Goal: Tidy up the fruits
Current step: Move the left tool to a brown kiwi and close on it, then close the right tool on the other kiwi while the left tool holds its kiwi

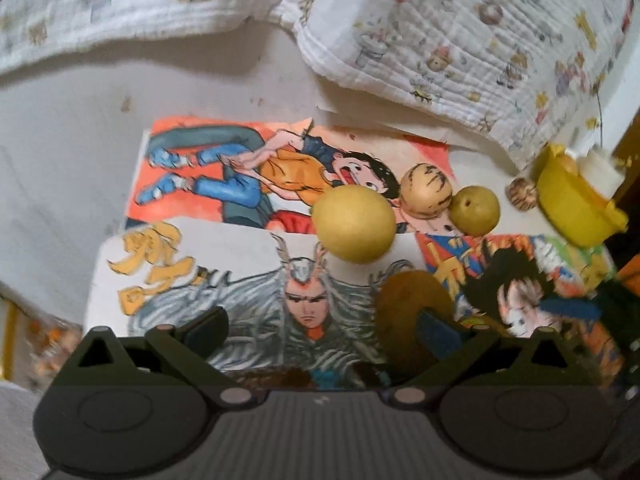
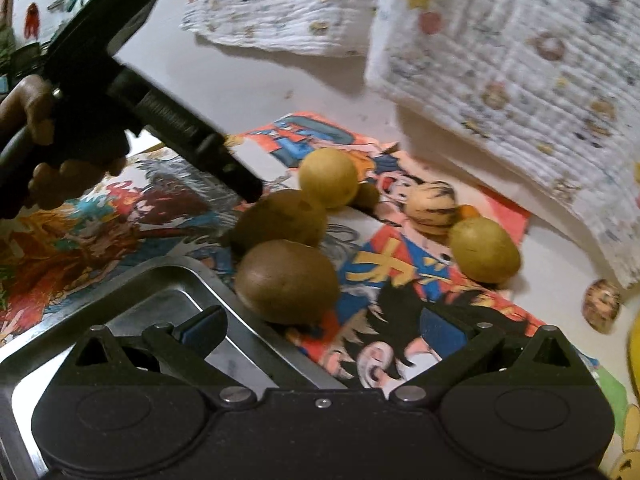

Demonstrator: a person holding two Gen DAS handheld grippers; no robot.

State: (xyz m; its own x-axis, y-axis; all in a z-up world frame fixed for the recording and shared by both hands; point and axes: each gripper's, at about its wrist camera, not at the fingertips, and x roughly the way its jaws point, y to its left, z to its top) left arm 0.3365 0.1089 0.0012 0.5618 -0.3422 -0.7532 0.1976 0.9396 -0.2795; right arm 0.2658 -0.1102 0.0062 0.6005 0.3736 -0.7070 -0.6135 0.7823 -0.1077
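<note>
Left wrist view
Left claw: left gripper (image 1: 320, 328) spread wide, nothing between the fingers, only painted paper under the gap.
Nearest fruit: brown fuzzy kiwi (image 1: 408, 300), hard against the right finger and partly hidden behind it; to the right of the gap, not inside it.
Farther fruit: large round yellow fruit (image 1: 354, 224) straight beyond the gap; tan striped round fruit (image 1: 426, 196) and small yellow-green fruit (image 1: 476, 210) touching each other, farther right.
Far right: yellow plastic bowl (image 1: 576, 208), small brown patterned ball (image 1: 522, 196) just beside it.
Ground: colourful comic posters (image 1: 240, 184) laid flat, printed white cloth (image 1: 460, 40) bunched at the far side.

Right wrist view
Right claw: right gripper (image 2: 324, 328) spread wide as well, gripping nothing.
Target, by judgement: near brown oval kiwi (image 2: 286, 282), just ahead of the fingers and a little left of the middle of the gap.
Long axis: roughly left to right, across the opening; looks narrower than the gap, so likely a fit lengthwise.
Second kiwi (image 2: 280, 220): just beyond the first, touching or nearly so, with the left claw's tip at its far left edge; probably the kiwi of the left view.
Holder: a hand (image 2: 60, 160) wrapped on the left tool's grip, far left.
Destination, by guess: shiny metal tray (image 2: 180, 292), near left, its rim just beside the near kiwi.
Nearer claw: right one for the near kiwi; left one for the second.
</note>
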